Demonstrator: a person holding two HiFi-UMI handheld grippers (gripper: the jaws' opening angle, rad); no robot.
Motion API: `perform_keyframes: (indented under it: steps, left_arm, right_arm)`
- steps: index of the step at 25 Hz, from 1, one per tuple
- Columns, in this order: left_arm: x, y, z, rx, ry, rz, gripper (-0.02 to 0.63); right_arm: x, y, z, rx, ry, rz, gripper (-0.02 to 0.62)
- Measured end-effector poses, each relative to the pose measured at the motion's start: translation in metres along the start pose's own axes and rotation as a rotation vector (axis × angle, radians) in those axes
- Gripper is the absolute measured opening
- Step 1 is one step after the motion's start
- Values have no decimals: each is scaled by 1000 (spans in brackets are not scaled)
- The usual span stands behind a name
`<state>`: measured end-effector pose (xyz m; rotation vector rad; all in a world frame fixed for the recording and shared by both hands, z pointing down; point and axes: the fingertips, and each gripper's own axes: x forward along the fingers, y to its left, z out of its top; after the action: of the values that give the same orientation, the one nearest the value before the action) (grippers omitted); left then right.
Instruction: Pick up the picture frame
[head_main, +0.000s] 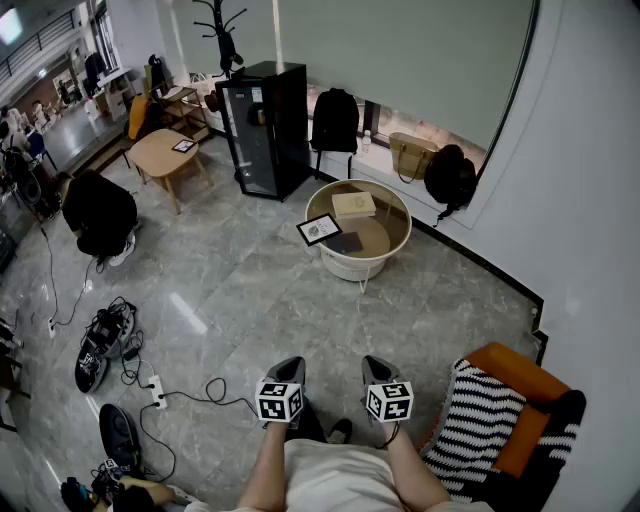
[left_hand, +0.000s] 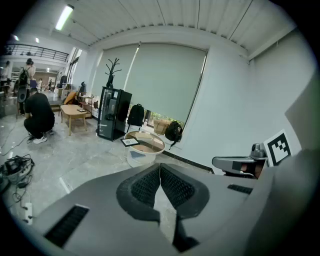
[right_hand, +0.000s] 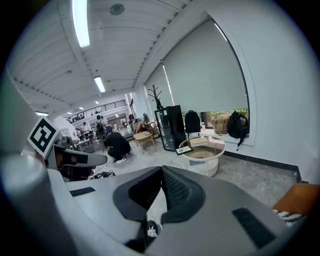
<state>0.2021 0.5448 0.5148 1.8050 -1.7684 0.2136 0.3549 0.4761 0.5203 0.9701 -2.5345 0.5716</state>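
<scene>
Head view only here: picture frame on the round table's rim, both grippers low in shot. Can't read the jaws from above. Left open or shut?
Observer: In its own view the left gripper has its jaws shut, tips meeting, nothing between them.
Operator: And the right?
Observer: The right gripper is the same in its own view: jaws shut and empty.

Bright, even indoor light; ceiling tubes (right_hand: 80, 22) glare; sheen on floor (head_main: 190, 312); fisheye warp, dark corners; background seemingly soft.
</scene>
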Motion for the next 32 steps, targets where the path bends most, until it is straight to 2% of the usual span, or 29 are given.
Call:
perform_keyframes:
  steps: [12, 17, 23, 26, 28, 32]
  left_arm:
    - [12, 2, 9, 34, 6, -9, 21]
    - [16, 1, 15, 44, 16, -17, 21]
    - [9, 15, 16, -15, -4, -66, 21]
    - [21, 36, 19, 11, 5, -21, 21]
    - [33, 54, 25, 34, 19, 0, 20]
    - [74, 69, 66, -12, -1, -77, 20]
  right_arm:
    - [16, -7, 10, 16, -14, 3, 32]
    - [24, -8, 17, 116, -28, 28, 34]
    - [43, 5, 17, 120, -28, 45, 34]
    - [63, 10, 22, 120, -19, 77, 34]
    - [81, 15, 25, 133, -10, 108, 34]
    - [116, 11, 50, 123, 6, 119, 34]
